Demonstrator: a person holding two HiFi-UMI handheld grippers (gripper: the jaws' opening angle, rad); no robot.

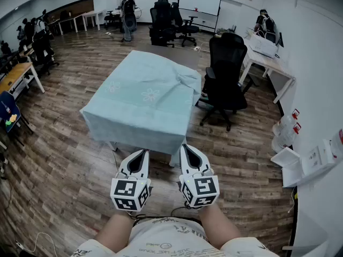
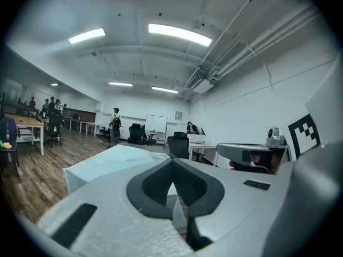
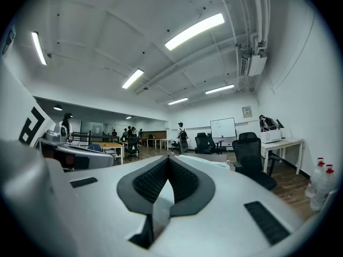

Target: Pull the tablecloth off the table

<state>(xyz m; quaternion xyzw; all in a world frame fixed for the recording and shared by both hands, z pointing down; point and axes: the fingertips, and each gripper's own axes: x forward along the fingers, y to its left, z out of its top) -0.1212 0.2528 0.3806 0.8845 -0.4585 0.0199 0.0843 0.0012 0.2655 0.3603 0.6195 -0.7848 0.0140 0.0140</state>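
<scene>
Both pairs of jaws are clenched shut, nothing held between them. The left gripper (image 1: 140, 157) and right gripper (image 1: 186, 153) are held side by side, short of the pale blue tablecloth (image 1: 144, 92) (flower-printed), which is draped over the table (image 1: 171, 57) just ahead. A black office chair (image 1: 225, 74) is seen at its right.

Left gripper (image 1: 140, 158), right gripper (image 1: 187, 153) side by side, fingers closed, empty, forearms extended.

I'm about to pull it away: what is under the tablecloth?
Below the near hem of the tablecloth, white table legs show. The tabletop beneath is covered, so anything lying under the cloth cannot be seen.
</scene>
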